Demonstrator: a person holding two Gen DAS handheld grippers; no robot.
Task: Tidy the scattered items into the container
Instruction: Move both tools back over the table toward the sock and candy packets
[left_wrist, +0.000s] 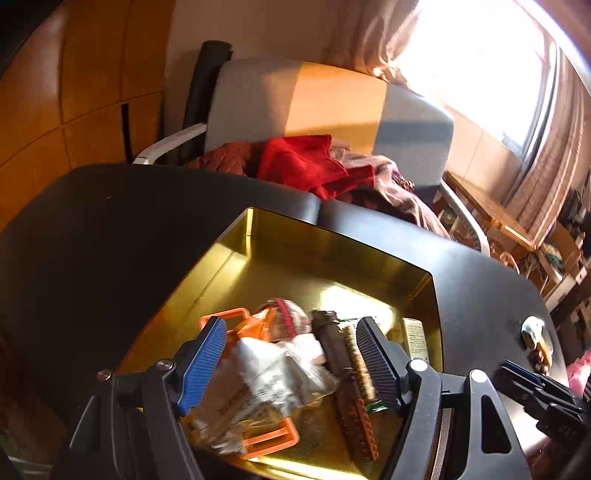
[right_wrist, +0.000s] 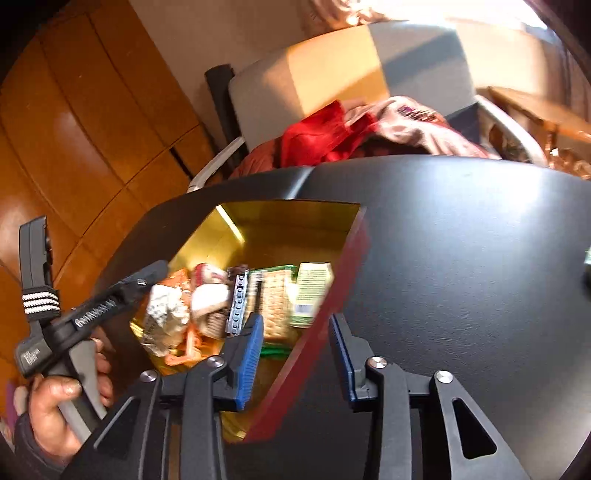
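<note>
A gold-lined box with red outer walls (left_wrist: 325, 254) (right_wrist: 354, 254) sits on the black table. Inside lie a clear plastic bag (left_wrist: 266, 373) (right_wrist: 162, 317), an orange plastic frame (left_wrist: 269, 441), a brown perforated strip (left_wrist: 347, 380) (right_wrist: 238, 302), a cracker pack (right_wrist: 275, 302) and a small green-and-white box (right_wrist: 308, 291). My left gripper (left_wrist: 288, 363) is open above the bag, touching nothing. My right gripper (right_wrist: 297, 360) is open and straddles the box's red right wall. A small wrapped item (left_wrist: 533, 332) lies on the table right of the box.
The black table (left_wrist: 110, 229) (right_wrist: 461, 240) has a chair (left_wrist: 314, 103) behind it piled with red and pink cloth (left_wrist: 314, 162) (right_wrist: 332, 136). Wooden panelling stands at the left. A bright window and curtains are at the right. The person's hand (right_wrist: 62, 402) holds the left gripper.
</note>
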